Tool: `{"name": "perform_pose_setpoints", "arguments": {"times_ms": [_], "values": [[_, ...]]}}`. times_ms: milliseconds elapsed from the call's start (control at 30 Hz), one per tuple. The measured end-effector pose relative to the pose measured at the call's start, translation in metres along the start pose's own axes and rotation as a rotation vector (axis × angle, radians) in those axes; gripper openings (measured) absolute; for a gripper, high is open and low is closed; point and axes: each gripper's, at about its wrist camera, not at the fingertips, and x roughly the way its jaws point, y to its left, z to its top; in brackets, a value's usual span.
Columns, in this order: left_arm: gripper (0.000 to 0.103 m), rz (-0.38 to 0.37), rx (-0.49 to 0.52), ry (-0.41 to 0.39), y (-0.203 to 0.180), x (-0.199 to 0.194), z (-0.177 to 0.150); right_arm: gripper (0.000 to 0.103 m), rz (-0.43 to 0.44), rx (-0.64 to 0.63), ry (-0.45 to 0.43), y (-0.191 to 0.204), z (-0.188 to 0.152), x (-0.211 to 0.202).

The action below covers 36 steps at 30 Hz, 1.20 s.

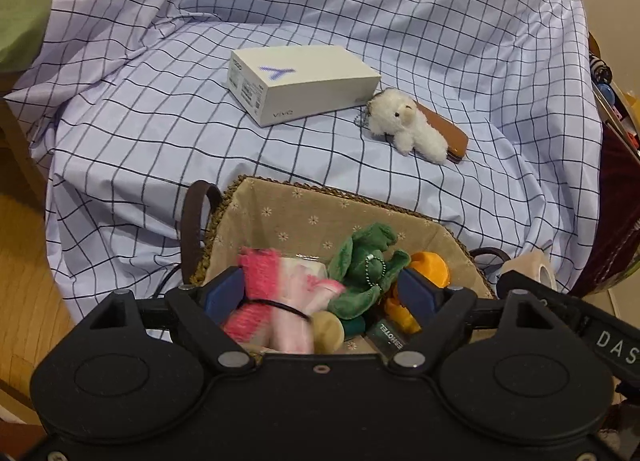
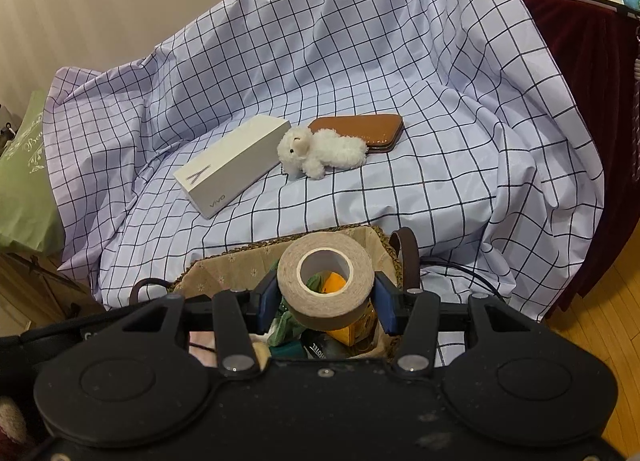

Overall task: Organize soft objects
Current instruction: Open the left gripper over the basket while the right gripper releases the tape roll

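My left gripper hangs open over a woven basket lined with flowered cloth. A pink fuzzy bundle tied with a black band lies blurred between its fingers against the left pad, clear of the right one. A green plush toy and an orange item lie in the basket. My right gripper is shut on a beige tape roll above the basket. On the checked sheet beyond lies a white plush lamb.
A white phone box and a brown leather case rest on the checked sheet by the lamb. Green cushion at left, dark red cloth and cluttered shelf at right, wooden floor below.
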Motion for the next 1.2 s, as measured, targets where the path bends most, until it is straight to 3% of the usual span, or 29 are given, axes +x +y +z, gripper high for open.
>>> {"name": "perform_pose_setpoints", "arguments": {"times_ms": [700, 1200], "values": [[0.08, 0.039, -0.007, -0.017, 0.002, -0.003, -0.005, 0.05, 0.002, -0.028, 0.134, 0.005, -0.007, 0.025], [0.08, 0.041, -0.009, -0.016, 0.002, -0.002, -0.004, 0.053, -0.006, -0.014, 0.11, 0.003, -0.006, 0.02]]}}
